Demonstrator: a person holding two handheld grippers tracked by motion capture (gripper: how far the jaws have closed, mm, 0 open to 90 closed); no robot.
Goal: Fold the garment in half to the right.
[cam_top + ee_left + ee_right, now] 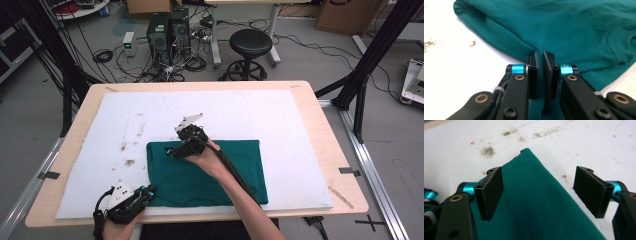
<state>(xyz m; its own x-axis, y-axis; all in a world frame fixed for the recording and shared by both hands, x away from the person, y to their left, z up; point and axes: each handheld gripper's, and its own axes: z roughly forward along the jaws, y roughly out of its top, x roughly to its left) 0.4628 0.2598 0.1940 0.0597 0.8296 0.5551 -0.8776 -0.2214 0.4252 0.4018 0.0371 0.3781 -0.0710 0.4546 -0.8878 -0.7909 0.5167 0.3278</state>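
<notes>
Already the left gripper (540,56) pinches the near-left hem of the teal shirt (205,172) folded on the tabletop's white mat (250,110); the right gripper (540,192), jaws spread, straddles its far-left corner. Closing too shallowly could let that corner slip free.

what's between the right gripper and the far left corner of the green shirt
Nothing visible. The right gripper is open, its fingers straddling the corner of the green shirt on the white mat. The left gripper is shut on the shirt's near edge.
</notes>
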